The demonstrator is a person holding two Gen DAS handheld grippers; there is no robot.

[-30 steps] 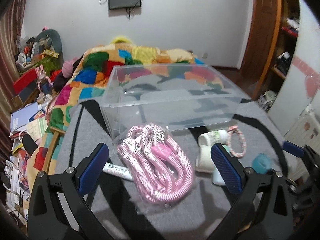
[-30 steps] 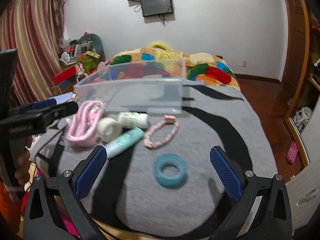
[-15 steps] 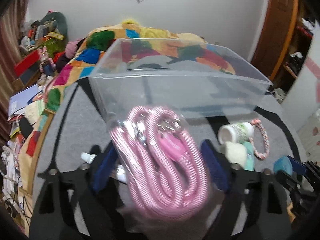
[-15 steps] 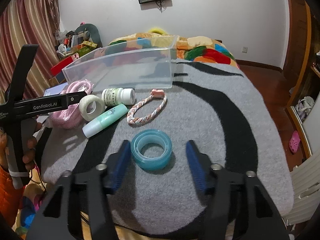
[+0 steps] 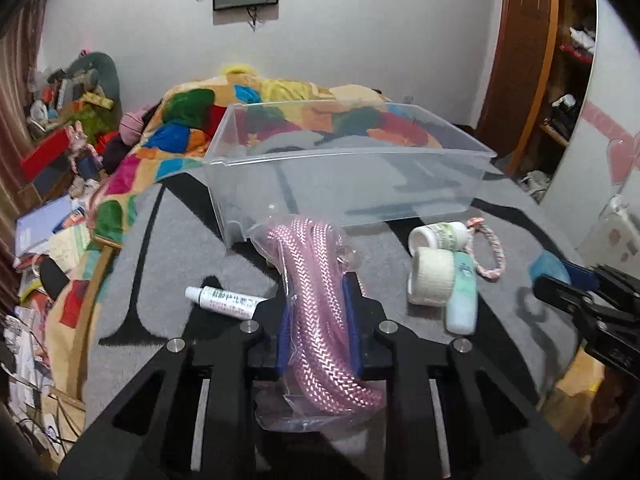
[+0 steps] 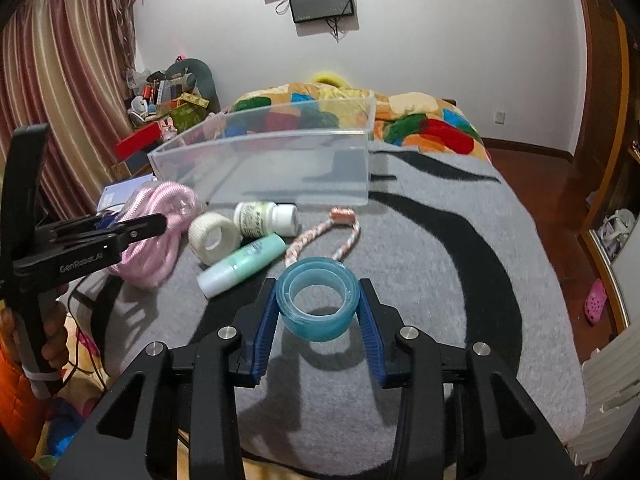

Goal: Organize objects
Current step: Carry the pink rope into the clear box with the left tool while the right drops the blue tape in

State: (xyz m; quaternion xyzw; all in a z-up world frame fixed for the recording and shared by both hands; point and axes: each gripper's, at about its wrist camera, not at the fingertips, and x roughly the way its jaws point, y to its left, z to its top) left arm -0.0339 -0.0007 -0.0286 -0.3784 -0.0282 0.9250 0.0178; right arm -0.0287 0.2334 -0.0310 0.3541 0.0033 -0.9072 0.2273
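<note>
Grips were held by both tools at once, the left gripper pinched on the bagged pink rope and the right gripper pressed on the blue tape roll, seemingly for loading into the clear bin standing just beyond, at the far side

Blue tape roll mostly hidden behind right tool
</note>
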